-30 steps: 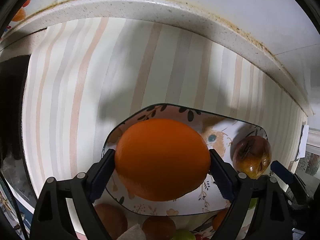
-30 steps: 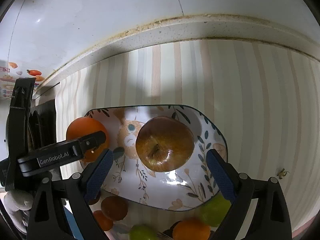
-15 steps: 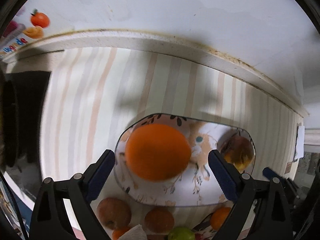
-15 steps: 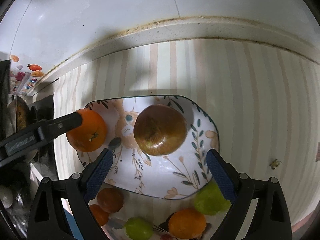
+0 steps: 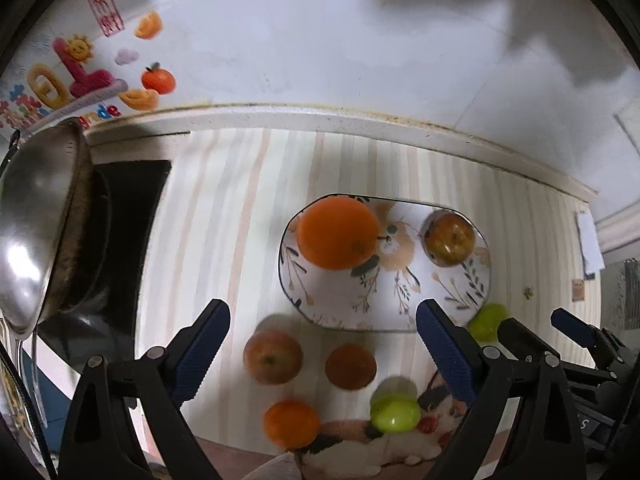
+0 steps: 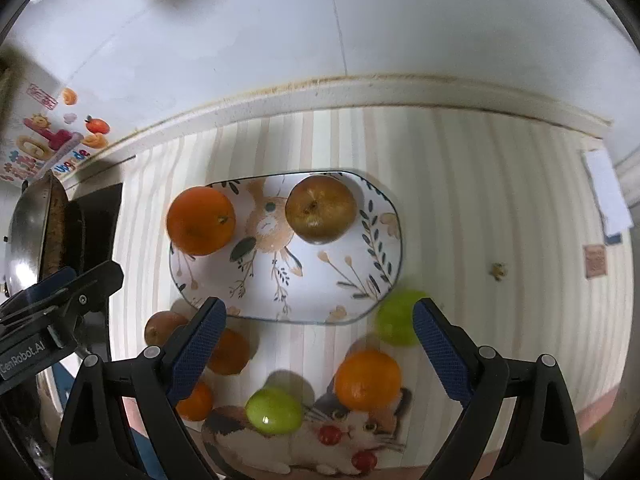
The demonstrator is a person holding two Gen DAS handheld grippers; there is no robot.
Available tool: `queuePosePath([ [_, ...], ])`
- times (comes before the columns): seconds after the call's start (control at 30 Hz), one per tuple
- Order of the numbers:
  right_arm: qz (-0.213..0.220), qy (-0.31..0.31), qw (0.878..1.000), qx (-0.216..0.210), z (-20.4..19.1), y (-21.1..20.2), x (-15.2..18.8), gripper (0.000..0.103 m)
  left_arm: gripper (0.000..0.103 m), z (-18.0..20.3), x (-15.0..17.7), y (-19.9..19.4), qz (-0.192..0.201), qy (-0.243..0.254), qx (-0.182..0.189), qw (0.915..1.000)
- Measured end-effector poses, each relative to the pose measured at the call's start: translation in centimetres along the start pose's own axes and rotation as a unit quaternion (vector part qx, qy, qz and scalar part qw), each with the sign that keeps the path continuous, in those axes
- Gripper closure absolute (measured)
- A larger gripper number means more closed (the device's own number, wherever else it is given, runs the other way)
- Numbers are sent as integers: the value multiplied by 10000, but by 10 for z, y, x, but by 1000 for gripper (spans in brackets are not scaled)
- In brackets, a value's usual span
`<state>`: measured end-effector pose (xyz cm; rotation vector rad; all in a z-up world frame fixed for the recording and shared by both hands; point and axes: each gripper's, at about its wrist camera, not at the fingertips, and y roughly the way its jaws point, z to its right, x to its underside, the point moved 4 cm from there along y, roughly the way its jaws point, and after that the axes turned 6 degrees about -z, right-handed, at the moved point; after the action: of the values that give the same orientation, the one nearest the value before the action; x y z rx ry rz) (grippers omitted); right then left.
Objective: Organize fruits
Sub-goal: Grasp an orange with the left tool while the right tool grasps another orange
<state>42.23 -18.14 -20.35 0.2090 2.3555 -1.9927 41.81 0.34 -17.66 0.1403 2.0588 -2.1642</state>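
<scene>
A patterned plate (image 5: 400, 304) (image 6: 320, 288) lies on the striped mat. On it sit a large orange (image 5: 338, 232) (image 6: 200, 220) at its left end and a brown apple (image 5: 450, 239) (image 6: 320, 208) at its right. Loose fruit lies in front of the plate: a red apple (image 5: 273, 356), a dark orange fruit (image 5: 350, 366), a small orange (image 5: 291, 424), two green fruits (image 6: 274, 410) (image 6: 398, 316) and an orange (image 6: 368, 380). My left gripper (image 5: 322, 344) is open and empty above the loose fruit. My right gripper (image 6: 319, 342) is open and empty.
A metal wok (image 5: 36, 232) stands on a black stove (image 5: 120, 208) at the left. The wall with stickers (image 5: 80, 76) runs behind the counter. A cat-print mat edge (image 6: 320, 440) lies at the front.
My left gripper opened and let go of the large orange on the plate, then drew back and up. My right gripper also drew back from the plate.
</scene>
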Motion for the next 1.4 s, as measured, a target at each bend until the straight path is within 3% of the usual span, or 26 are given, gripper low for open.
queuePosePath([
  [0.13,165,96,9998,-110,-6,-20,30,7,8,-7,27,-14,140,188,-124,9996],
  [0.23,161,290,9992,-202,1,-19,51,7,8,-15,52,-3,42,296,-334,9990],
  [0.37,-150,610,9979,-160,23,8,71,7,8,-25,86,40,-562,382,-436,9967],
  [0.53,-565,944,9938,-140,48,58,82,7,8,-35,113,95,-1286,144,-216,9914],
  [0.7,-810,951,9921,-132,55,94,81,7,8,-27,125,126,-1587,186,-73,9871],
  [0.77,-862,879,9924,-63,53,104,79,15,8,-24,127,134,-1625,242,-117,9863],
  [0.8,-900,815,9926,5,52,109,79,30,8,-23,128,136,-1635,268,-154,9861],
  [0.83,-924,765,9927,91,51,112,78,34,8,-22,129,138,-1646,279,-159,9858],
  [0.93,-864,574,9943,238,48,112,79,35,8,-23,130,143,-1672,281,-185,9854],
  [1.07,-1023,564,9931,131,51,105,95,35,15,-21,131,147,-1671,352,-223,9851],
  [1.2,-1174,629,9911,-12,58,99,121,35,39,-21,131,156,-1708,390,-274,9842],
  [1.4,-1194,663,9906,-19,61,96,134,35,41,-30,128,154,-1631,400,-216,9856],
])
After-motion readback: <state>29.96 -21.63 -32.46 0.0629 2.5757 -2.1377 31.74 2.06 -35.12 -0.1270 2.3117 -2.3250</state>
